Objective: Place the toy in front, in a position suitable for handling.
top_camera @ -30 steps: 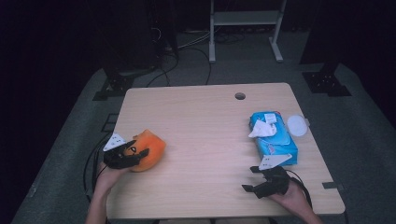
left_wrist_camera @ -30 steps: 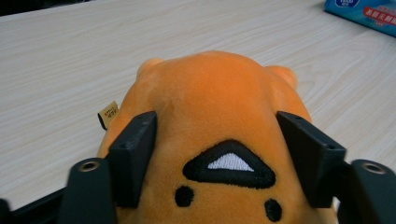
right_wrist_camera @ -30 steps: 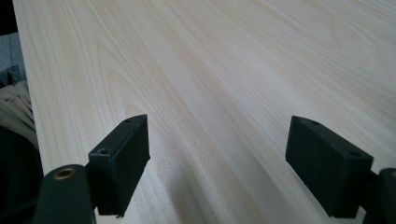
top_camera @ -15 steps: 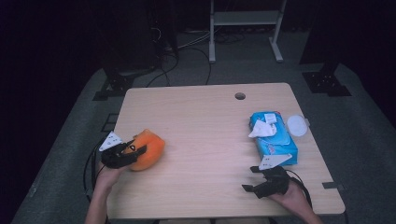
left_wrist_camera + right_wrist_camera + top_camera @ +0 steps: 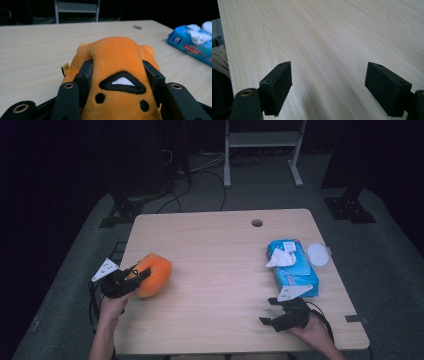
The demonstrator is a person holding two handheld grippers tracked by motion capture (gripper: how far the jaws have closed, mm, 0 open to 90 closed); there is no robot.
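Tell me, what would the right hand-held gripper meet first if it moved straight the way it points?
Probably nothing soon: the right hand-held gripper points over the bare table; the way looks free as far as its view shows.

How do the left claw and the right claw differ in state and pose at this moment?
The left claw has just closed, its pads pressing into the round orange plush toy; the right claw stands open with nothing between its jaws. The left sits by the pale wooden table's left edge, the right near its front right. Both stay low over it.
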